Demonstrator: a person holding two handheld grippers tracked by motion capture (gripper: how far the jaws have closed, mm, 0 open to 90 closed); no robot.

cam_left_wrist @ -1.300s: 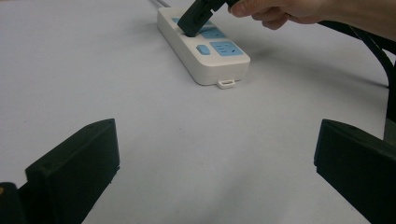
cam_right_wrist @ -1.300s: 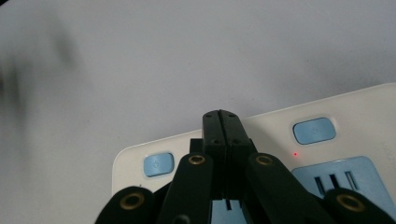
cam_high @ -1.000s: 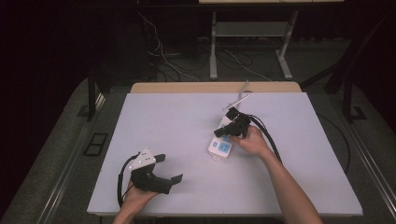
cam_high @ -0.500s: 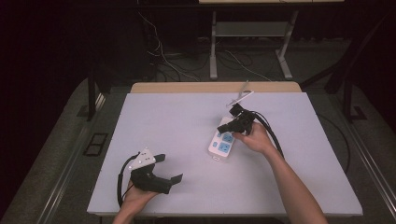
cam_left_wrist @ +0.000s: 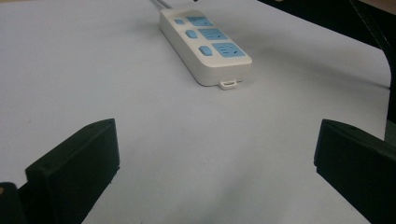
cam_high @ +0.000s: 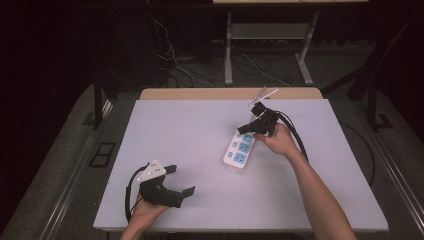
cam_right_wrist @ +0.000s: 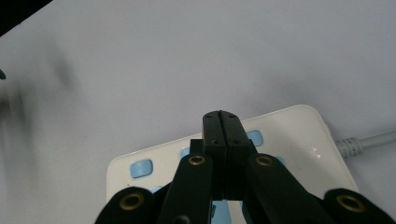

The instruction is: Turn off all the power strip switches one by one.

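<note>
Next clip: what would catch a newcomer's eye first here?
Most striking is the white power strip with blue sockets, right of centre on the pale table. The right gripper, jaws pressed together, hovers at its far end over the blue buttons, though contact cannot be told. The left gripper sits near the table's front left edge with jaws wide apart, pointing toward the strip.

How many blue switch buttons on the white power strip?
3, on the white plastic power strip: small blue oval buttons in a row along one long side, one beside each blue socket, seen in the left gripper view.
</note>
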